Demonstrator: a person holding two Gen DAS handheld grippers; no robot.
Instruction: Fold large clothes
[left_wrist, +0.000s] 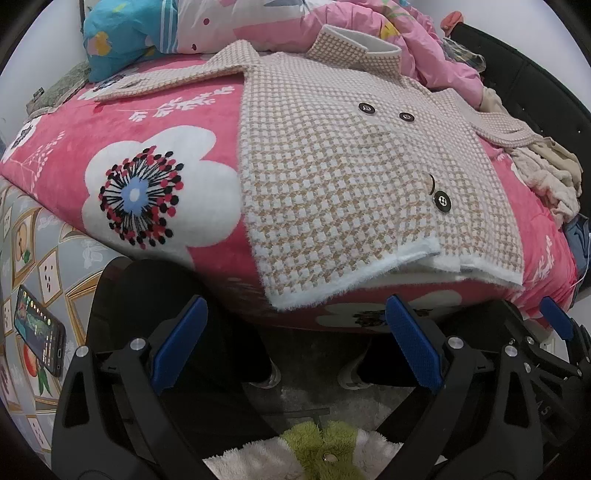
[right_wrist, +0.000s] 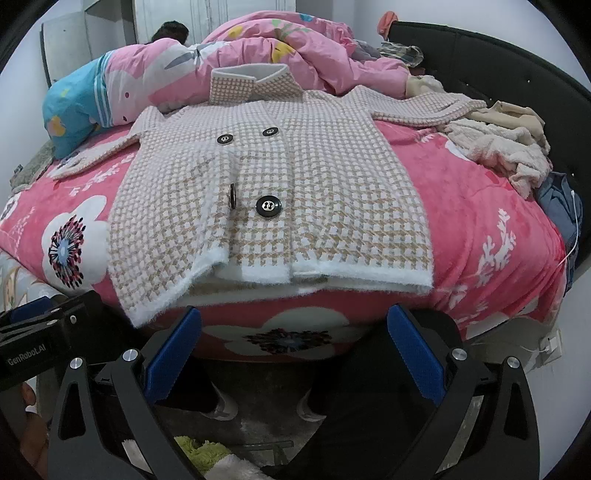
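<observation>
starting fold | checked coat (right_wrist: 273, 206) flat on bed (right_wrist: 480, 206), hem at near edge, sleeves apparently spread | left gripper (left_wrist: 295, 350) and right gripper (right_wrist: 291, 354) gaping wide, empty, off the near edge | next: take a sleeve, fold inward

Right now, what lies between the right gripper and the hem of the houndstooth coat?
In the right wrist view, only pink floral blanket lies between the open right gripper and the houndstooth coat hem; nothing else intervenes.

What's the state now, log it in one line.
coat: flat on bed, unfolded, sleeves out | left gripper: open, empty | right gripper: open, empty
</observation>
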